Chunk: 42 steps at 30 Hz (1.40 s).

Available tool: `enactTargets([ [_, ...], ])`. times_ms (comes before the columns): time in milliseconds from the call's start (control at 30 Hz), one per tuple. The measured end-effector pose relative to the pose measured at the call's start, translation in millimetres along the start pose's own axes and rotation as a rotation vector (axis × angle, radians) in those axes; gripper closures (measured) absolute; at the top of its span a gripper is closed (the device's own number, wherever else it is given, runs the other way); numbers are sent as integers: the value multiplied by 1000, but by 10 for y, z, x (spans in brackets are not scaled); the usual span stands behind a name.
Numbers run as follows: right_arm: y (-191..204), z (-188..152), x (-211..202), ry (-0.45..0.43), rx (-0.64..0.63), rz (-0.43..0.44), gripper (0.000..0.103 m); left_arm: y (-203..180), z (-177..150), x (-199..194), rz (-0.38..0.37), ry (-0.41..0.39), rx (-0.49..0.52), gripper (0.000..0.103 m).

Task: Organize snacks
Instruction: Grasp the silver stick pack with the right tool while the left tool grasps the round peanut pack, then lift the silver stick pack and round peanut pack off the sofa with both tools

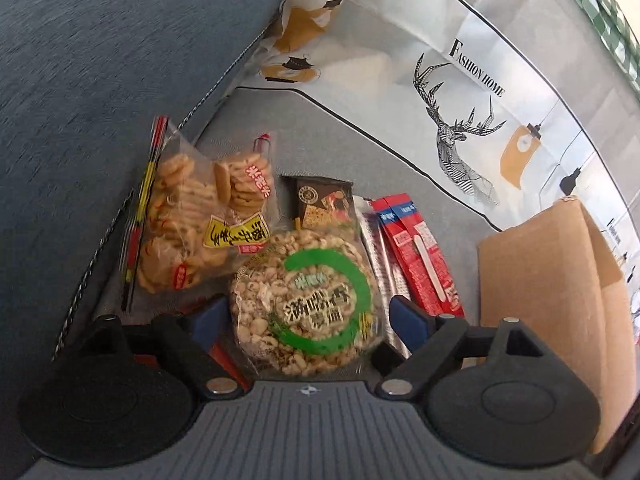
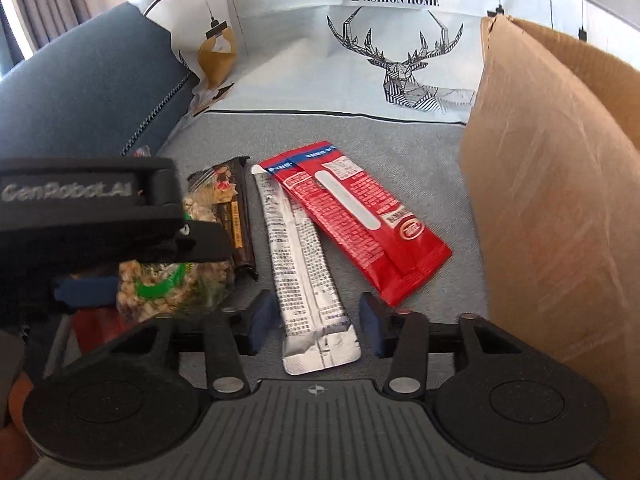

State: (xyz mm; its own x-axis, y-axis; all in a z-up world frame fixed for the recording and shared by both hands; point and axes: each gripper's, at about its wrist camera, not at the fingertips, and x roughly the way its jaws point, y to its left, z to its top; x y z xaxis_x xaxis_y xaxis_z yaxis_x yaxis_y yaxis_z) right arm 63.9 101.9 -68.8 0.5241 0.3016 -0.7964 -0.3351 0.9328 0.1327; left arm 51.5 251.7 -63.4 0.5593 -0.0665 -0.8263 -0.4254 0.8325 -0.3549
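Note:
A round puffed-rice pack with a green ring [image 1: 304,300] lies on the grey seat, between the wide-open fingers of my left gripper [image 1: 306,318]. Its blue pads [image 1: 208,320] stand just clear of the pack's edges. In the right wrist view a long silver sachet [image 2: 308,280] lies flat between the fingers of my right gripper [image 2: 316,322]. The pads are close beside it and the sachet is not squeezed or lifted. A red packet [image 2: 352,216] rests against the sachet's right side. A dark snack pack [image 2: 234,208] lies to its left, partly under the rice pack [image 2: 172,288].
A clear bag of biscuits with a yellow label [image 1: 200,232] leans on the blue sofa arm [image 1: 100,80]. A cardboard box [image 2: 540,200] stands close on the right. Deer-print cushions [image 2: 400,60] line the back. The left gripper's black housing [image 2: 92,200] blocks the left of the right wrist view.

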Motion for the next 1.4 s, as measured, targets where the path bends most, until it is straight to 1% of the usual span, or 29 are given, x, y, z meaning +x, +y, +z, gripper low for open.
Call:
enactTargets([
  [133,-14,4,-1,-4,-15,9,66,-14,15,56,9,-1,2,14],
  [233,-16,-14,-31,-13,-24,28,71,-61,2,41,27,-11,50,19],
  [300,-23,-26,-65,-19,-27,37,72,-92,-16,17,46,-18,84,19],
  [367,-30,-53,-132,-31,-34,44,72,-102,-37,-25,44,-26,97,20],
  [533,-34,-137,-318,-29,-70,75,73,-73,-122,-219,15,-37,99,20],
  [667,-17,-276,-518,-24,-95,81,73,-52,-226,-415,20,-44,111,20],
  [800,6,-430,-703,-8,-108,106,73,-4,-380,-645,35,-57,92,20],
  [867,27,-501,-791,-10,-125,109,73,3,-469,-723,51,-42,100,20],
  [967,18,-624,-894,-3,-146,129,73,8,-564,-765,114,-8,115,20],
  [1033,-17,-714,-960,3,-148,142,73,47,-593,-793,139,-2,116,19],
  [1100,-37,-844,-996,14,-169,160,72,105,-611,-799,125,12,120,19],
  [1133,-32,-902,-1002,31,-177,152,72,121,-618,-795,116,24,124,19],
  [1167,-33,-937,-1024,28,-177,157,72,128,-626,-786,118,35,130,19],
  [1233,-51,-1031,-1065,4,-181,184,72,134,-652,-750,135,61,152,19],
  [1300,-76,-1124,-1041,17,-181,186,71,123,-672,-700,159,92,171,19],
  [1367,-77,-1149,-1024,13,-178,206,67,108,-687,-662,182,106,182,19],
  [1400,-65,-1140,-1017,10,-186,207,67,113,-689,-644,185,111,181,19],
])
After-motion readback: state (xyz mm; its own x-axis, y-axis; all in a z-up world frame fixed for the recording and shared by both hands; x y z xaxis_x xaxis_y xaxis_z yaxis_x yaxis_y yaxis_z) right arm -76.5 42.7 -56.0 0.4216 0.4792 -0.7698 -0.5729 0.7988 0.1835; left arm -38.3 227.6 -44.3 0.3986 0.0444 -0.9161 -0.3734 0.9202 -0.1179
